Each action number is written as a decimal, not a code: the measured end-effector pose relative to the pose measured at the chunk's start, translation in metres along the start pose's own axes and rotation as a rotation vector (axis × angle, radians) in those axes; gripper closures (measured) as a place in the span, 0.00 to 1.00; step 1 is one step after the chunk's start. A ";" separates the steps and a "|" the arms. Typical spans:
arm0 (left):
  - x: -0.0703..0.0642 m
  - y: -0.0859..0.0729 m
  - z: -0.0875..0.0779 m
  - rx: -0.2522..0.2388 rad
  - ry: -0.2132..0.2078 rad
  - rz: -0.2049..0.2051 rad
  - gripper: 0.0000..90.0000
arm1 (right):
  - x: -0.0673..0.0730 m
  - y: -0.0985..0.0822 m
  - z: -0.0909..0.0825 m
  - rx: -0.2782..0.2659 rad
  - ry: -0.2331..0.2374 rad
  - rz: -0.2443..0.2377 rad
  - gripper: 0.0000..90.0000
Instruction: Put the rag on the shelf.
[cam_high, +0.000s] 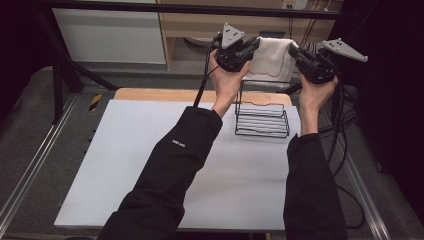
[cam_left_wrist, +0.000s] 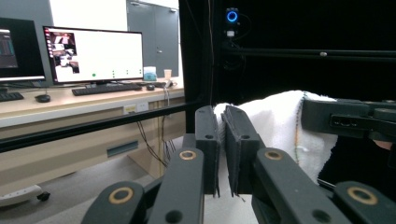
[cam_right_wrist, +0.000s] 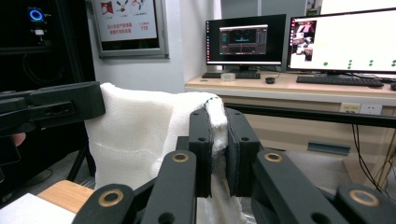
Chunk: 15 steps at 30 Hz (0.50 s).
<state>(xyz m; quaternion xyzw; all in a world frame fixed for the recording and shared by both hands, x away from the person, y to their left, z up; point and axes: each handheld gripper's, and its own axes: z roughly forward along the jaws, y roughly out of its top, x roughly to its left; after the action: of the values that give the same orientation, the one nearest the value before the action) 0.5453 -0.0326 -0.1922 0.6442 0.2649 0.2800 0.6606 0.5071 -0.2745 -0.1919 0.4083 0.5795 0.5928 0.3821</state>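
Observation:
A white towel (cam_high: 270, 59) hangs stretched between my two grippers, raised over the far edge of the table. My left gripper (cam_high: 255, 45) is shut on the towel's left top corner, and my right gripper (cam_high: 293, 52) is shut on its right top corner. In the left gripper view the jaws (cam_left_wrist: 222, 113) pinch the towel (cam_left_wrist: 280, 122), with the right gripper (cam_left_wrist: 350, 119) beyond it. In the right gripper view the towel (cam_right_wrist: 135, 135) is bunched between the jaws (cam_right_wrist: 217, 117). A black wire rack (cam_high: 262, 120) stands on the table below the towel.
A white mat (cam_high: 150, 165) covers most of the wooden table (cam_high: 150, 94). A black frame bar (cam_high: 200, 8) runs across behind the grippers. Cables (cam_high: 345, 130) trail down the right side. A desk with monitors (cam_right_wrist: 345, 42) stands beyond the table.

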 end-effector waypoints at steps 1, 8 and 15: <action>-0.001 -0.001 0.001 0.004 -0.003 0.002 0.94 | -0.001 -0.001 -0.001 0.002 -0.003 0.000 0.92; -0.008 -0.006 0.004 0.025 -0.031 0.011 0.94 | -0.008 -0.004 -0.007 0.014 -0.019 -0.002 0.92; -0.012 -0.017 0.000 0.038 -0.049 0.008 0.94 | -0.010 -0.015 -0.012 0.035 -0.013 0.008 0.92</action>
<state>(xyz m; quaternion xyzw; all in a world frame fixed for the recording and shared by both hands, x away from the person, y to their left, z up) 0.5372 -0.0411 -0.2092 0.6642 0.2514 0.2618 0.6535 0.4997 -0.2877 -0.2076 0.4212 0.5854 0.5816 0.3762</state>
